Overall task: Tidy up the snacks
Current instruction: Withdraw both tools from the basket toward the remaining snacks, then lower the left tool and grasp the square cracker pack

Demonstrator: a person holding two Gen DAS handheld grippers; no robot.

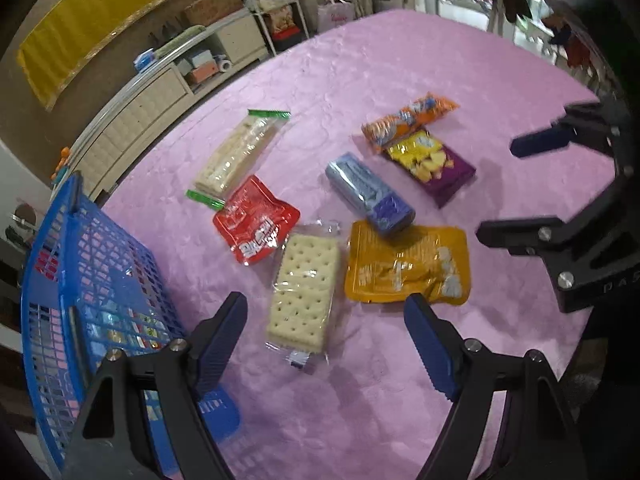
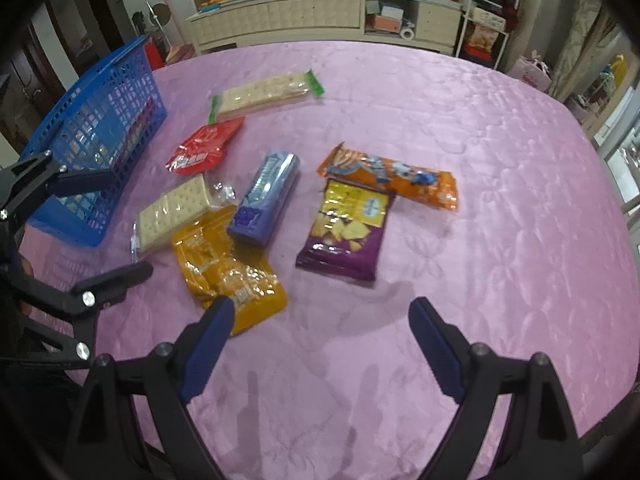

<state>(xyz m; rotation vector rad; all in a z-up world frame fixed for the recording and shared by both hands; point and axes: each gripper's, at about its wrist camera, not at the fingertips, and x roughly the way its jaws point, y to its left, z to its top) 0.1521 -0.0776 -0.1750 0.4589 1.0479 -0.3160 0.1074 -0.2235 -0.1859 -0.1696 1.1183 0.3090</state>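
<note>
Seven snack packs lie on the table – the blue basket holds few; both grippers, left gripper and right gripper, are spread apart, empty.

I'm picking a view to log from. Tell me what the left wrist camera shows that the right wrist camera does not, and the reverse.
Only the left wrist view shows the yellow cloth hanging at upper left, and the left gripper from behind, open above the square cracker pack.

Only the right wrist view shows the right gripper from behind, open over bare pink tablecloth.

Both show the blue basket, the red pouch, the yellow pouch, the blue-purple pack, the purple chip bag, the orange pack and the long cracker pack.
</note>
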